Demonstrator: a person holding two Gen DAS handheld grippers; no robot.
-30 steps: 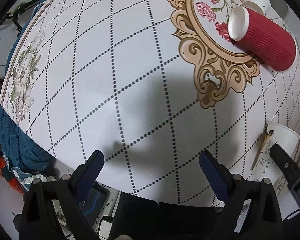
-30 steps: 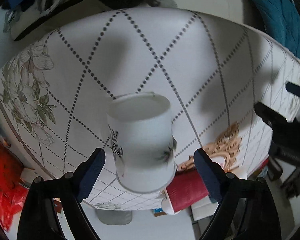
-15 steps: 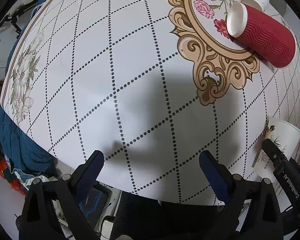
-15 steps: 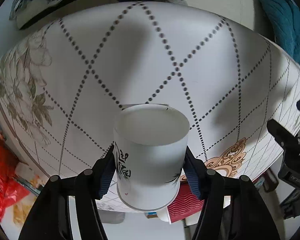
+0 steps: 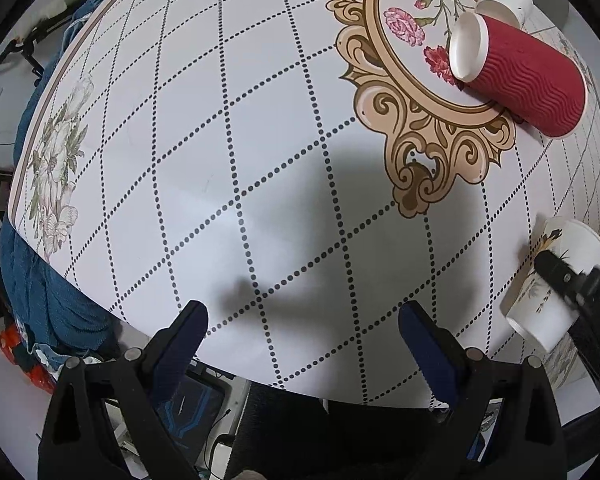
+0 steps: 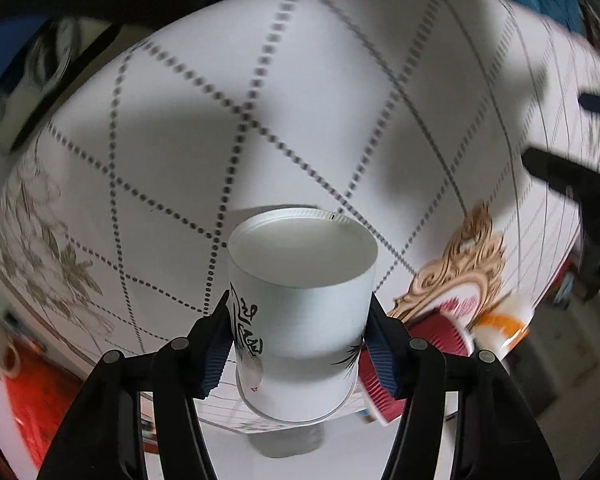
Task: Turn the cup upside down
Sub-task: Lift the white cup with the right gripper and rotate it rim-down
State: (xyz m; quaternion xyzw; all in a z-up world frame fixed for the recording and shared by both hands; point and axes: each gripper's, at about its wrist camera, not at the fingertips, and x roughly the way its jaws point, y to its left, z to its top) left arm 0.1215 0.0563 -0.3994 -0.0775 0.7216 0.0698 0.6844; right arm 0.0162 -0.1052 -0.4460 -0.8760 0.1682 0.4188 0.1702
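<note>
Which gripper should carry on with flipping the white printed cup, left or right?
Right. The right gripper is clamped on the white printed cup, pads on both sides. The left gripper is open and empty above the table.

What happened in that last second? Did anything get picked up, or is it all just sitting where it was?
The right hand-held gripper closed its open fingers onto the white printed cup, which stood free between them a second ago, and now tilts it over the table. The left hand-held gripper stayed open and empty. The red ribbed cup stayed on its side.
</note>
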